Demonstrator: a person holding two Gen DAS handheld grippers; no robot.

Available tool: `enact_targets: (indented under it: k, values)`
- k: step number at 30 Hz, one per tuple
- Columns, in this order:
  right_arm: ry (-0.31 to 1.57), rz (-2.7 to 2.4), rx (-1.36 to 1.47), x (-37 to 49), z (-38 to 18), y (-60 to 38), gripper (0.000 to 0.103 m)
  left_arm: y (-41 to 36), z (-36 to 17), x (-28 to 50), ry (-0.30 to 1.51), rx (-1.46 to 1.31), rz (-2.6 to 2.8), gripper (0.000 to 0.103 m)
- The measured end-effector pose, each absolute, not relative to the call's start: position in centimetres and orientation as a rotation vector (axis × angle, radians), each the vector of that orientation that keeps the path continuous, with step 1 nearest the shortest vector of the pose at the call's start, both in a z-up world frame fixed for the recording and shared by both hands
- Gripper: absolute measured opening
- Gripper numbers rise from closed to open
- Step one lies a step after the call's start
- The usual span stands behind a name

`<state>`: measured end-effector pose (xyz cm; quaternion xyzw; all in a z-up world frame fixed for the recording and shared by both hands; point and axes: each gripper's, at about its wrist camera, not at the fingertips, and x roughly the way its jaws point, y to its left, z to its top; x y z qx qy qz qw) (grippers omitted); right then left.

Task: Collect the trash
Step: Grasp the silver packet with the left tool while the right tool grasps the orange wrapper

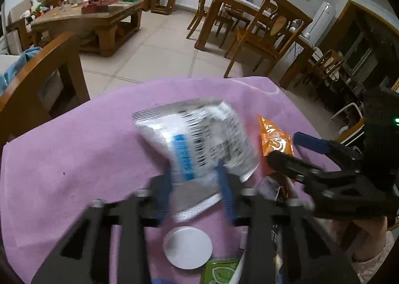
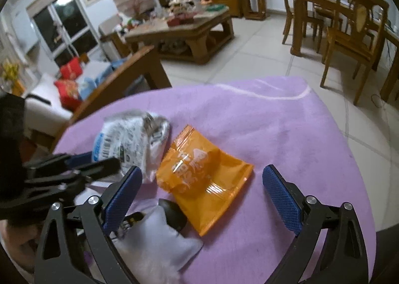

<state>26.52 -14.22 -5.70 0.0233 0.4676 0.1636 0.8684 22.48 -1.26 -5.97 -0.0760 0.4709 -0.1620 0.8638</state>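
1. 2 wrist views are given, and much of the near field is blurred: in the left wrist view the print on the silver wrapper point(image 1: 199, 139) is smeared and cannot be read.
2. Parts are cut off: a green packet point(image 1: 219, 270) and a white round lid point(image 1: 187, 247) sit nearer the camera than the silver wrapper, the packet cropped by the frame edge.
3. A dark object point(image 2: 172, 214) beside a white pouch point(image 2: 159, 239) is half hidden and cannot be identified.
4. The silver wrapper is crinkled, with a blue stripe and barcode, and lies on the purple cloth point(image 1: 74, 146).
5. The left gripper point(image 1: 197, 184) is clamped on the silver wrapper's near end.
6. An orange packet point(image 2: 202, 179), glossy and creased, lies just right of the silver wrapper.
7. The right gripper point(image 2: 202, 189) is spread wide, 1 blue pad on each side of the orange packet, not pressing it.
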Motion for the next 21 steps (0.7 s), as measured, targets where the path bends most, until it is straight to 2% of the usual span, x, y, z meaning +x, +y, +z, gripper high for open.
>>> enact_targets:
  k: [2, 4, 5, 6, 12, 21]
  values:
    - [0.963, 0.33, 0.013, 26.2, -6.3, -14.2, 0.081, -1.3, -6.0, 22.5, 0.988, -0.161, -0.343, 0.024]
    - [0.96, 0.332, -0.007, 26.0, -6.7, -13.8, 0.069, -1.5, -5.9, 22.3, 0.981, -0.149, -0.343, 0.022]
    - [0.958, 0.336, -0.008, 25.8, -6.7, -13.6, 0.059, -1.5, -5.8, 22.3, 0.979, -0.145, -0.344, 0.021]
    - [0.954, 0.321, -0.016, 25.8, -6.7, -13.6, 0.04, -1.5, -5.8, 22.4, 0.978, -0.143, -0.349, 0.02]
    - [0.894, 0.37, 0.104, 23.3, -5.6, -16.0, 0.036, -1.5, -5.5, 22.2, 0.961, -0.141, -0.383, 0.011]
    - [0.796, 0.437, 0.255, 17.1, -2.1, -20.8, 0.036, -1.5, -4.2, 21.1, 0.9, -0.148, -0.433, 0.007]
